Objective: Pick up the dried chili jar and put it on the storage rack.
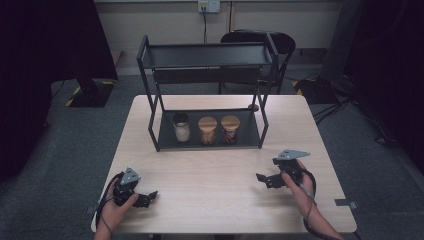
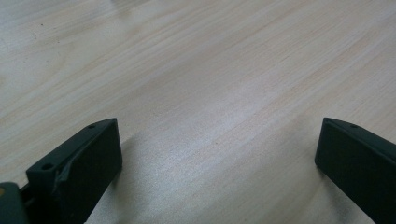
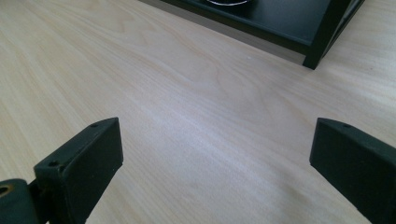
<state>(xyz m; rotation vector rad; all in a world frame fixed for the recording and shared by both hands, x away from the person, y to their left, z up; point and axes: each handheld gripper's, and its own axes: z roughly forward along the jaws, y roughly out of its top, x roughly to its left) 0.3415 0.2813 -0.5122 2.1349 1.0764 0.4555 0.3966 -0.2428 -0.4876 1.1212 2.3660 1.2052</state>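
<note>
Jars on the rack's lower shelf, both grippers spread wide and empty.

3 jars stand in a row on the bottom tray of a black 2-tier rack at the far middle of the wooden table: the left one has a dark lid and pale contents, the middle and right ones have round wooden lids and brownish contents. The left gripper rests low at the near left edge, jaws released and far apart over bare wood. The right gripper hovers at the near right, equally wide, grasping nothing, with the rack's corner post ahead of it. Open tabletop lies between grippers and rack.
</note>
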